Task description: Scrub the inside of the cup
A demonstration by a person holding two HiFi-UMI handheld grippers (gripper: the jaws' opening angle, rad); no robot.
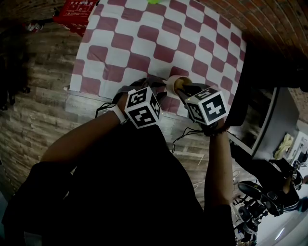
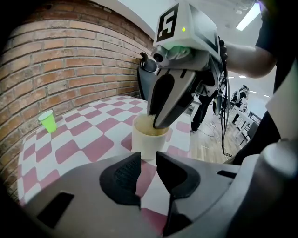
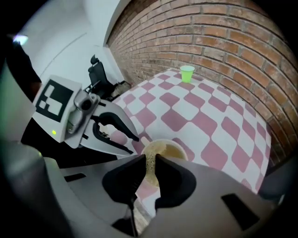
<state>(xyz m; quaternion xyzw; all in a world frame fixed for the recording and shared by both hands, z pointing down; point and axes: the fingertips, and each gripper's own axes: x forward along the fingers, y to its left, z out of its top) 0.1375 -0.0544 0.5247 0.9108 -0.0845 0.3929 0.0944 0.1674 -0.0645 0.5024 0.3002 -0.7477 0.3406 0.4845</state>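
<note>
A cream cup point(image 1: 172, 81) stands on the red-and-white checked tablecloth point(image 1: 144, 43), near the table's front edge. My right gripper point(image 3: 150, 160) is shut on a yellowish sponge point(image 3: 151, 163). The sponge reaches down into the cup point(image 3: 180, 151). From the left gripper view, the right gripper's tips point(image 2: 158, 122) sit inside the cup point(image 2: 146, 142), at its rim. My left gripper point(image 2: 148, 160) rests just short of the cup on its near side. Its jaws stand a little apart, and only tablecloth shows between them. The cup's inside bottom is hidden.
A small green cup point(image 3: 187, 73) stands far across the table by the brick wall point(image 3: 223, 42). A black office chair point(image 3: 100, 74) is past the table's side. A red box point(image 1: 74, 12) lies on the wooden floor, and cables point(image 1: 185, 137) trail below the table edge.
</note>
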